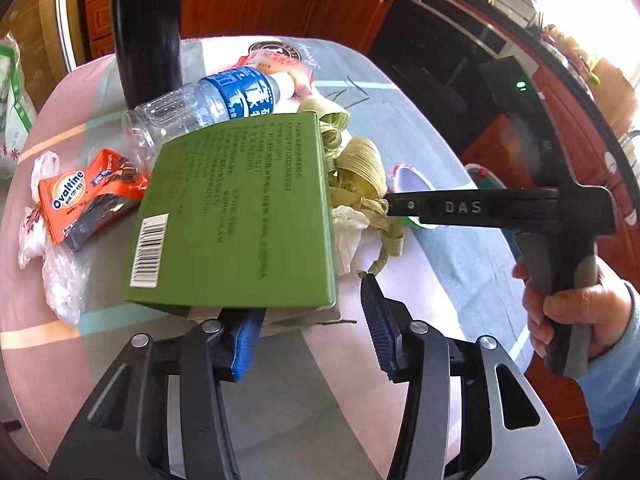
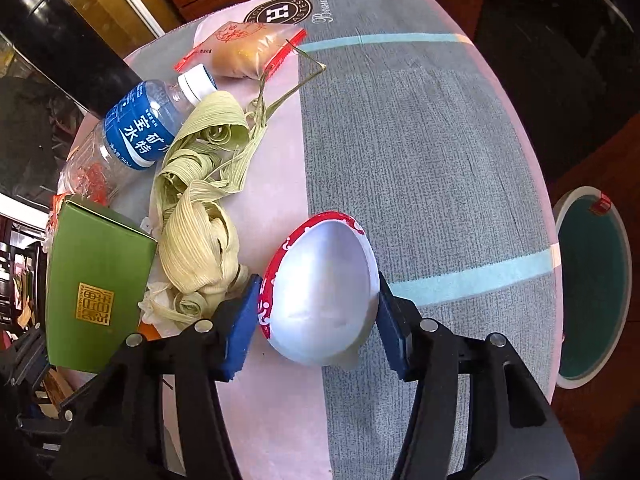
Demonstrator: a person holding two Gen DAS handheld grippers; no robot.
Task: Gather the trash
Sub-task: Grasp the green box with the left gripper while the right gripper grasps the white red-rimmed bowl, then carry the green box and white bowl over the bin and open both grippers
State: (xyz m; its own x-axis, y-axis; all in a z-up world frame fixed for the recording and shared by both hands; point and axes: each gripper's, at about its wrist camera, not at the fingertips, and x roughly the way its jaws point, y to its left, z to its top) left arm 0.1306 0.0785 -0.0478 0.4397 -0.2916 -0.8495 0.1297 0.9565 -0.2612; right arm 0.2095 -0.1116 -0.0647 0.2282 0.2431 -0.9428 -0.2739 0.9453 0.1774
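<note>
My right tool (image 2: 318, 312) pinches a squashed red-rimmed paper bowl (image 2: 320, 288) between both pads, low over the worktop (image 2: 420, 160). My left tool (image 1: 308, 320) is spread, its left pad under the tilted green box (image 1: 236, 216). Leaf wrappers (image 2: 196, 220), a water bottle (image 2: 144, 128) and an Ovaltine packet (image 1: 68, 204) lie nearby.
</note>
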